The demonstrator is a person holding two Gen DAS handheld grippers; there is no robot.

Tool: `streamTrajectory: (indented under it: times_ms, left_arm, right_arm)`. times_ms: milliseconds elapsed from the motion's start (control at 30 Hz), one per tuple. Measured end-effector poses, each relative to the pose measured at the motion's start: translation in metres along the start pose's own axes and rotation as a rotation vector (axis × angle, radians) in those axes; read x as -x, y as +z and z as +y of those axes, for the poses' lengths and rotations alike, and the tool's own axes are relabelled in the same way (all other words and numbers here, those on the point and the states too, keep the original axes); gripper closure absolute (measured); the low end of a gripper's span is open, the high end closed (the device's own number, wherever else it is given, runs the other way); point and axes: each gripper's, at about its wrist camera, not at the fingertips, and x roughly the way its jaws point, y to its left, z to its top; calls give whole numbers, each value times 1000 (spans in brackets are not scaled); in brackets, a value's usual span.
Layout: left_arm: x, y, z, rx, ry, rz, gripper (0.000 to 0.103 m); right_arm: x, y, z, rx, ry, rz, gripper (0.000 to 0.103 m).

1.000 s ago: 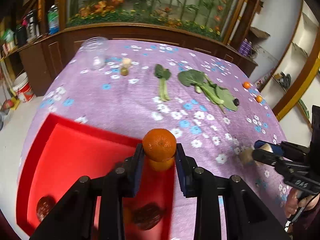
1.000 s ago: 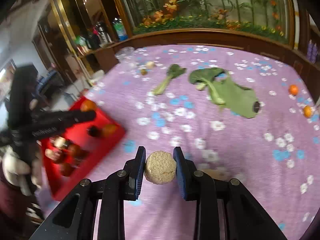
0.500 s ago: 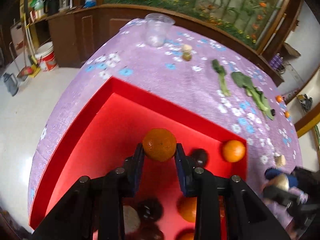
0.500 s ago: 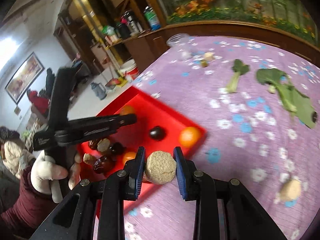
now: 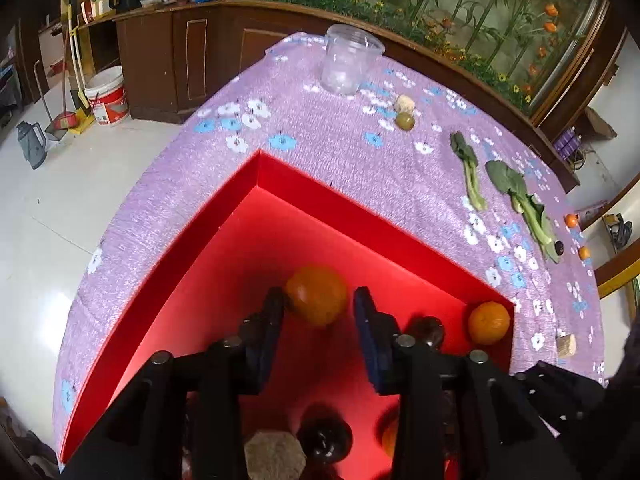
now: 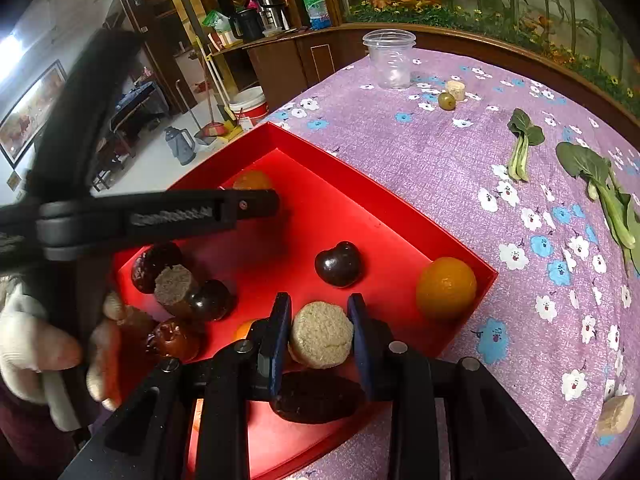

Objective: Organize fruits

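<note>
Over the red tray (image 5: 168,280) at the corner of the table (image 5: 340,152), both pairs of tongs point steeply down. The left tongs (image 5: 320,304) are opening: an orange (image 5: 316,294) sits between the pads, touching the left one with a gap at the right one. A second orange (image 5: 489,322) lies in the tray's corner at three o'clock from it, with a dark cherry (image 5: 430,330) just beside.

The right tongs (image 6: 320,330) stand narrow, clamped on a round beige fruit slice (image 6: 321,334), above the tray's near edge. Below them lies a dark date (image 6: 316,396). At twelve o'clock from the slice a cherry (image 6: 338,262) rests on the tray floor; at nine o'clock sit more dates and cherries (image 6: 188,288).

Outside the tray, on the purple flowered cloth, a clear plastic cup (image 6: 390,58) stands at the far edge, a green fruit (image 6: 447,101) near it, and leafy greens (image 6: 600,184) lie at two o'clock.
</note>
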Motion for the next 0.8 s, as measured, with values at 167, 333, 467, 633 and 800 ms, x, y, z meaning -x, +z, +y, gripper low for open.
streamTrajectory:
  times_ms: [167, 333, 467, 633, 800]
  left_arm:
    - [29, -3, -12, -24, 15, -91, 48]
    - [66, -18, -33, -80, 59, -208, 30]
    - [87, -35, -51, -102, 95, -262, 17]
    - [110, -64, -71, -106, 68, -307, 17]
    - [125, -93, -97, -141, 112, -348, 17]
  right_arm:
    - [7, 0, 4, 6, 3, -28, 65]
    - [26, -3, 3, -10, 6, -70, 58]
    - [47, -14, -3, -45, 3, -101, 56]
    - [74, -37, -15, -100, -17, -146, 53]
    - [102, -68, -30, -166, -73, -195, 46]
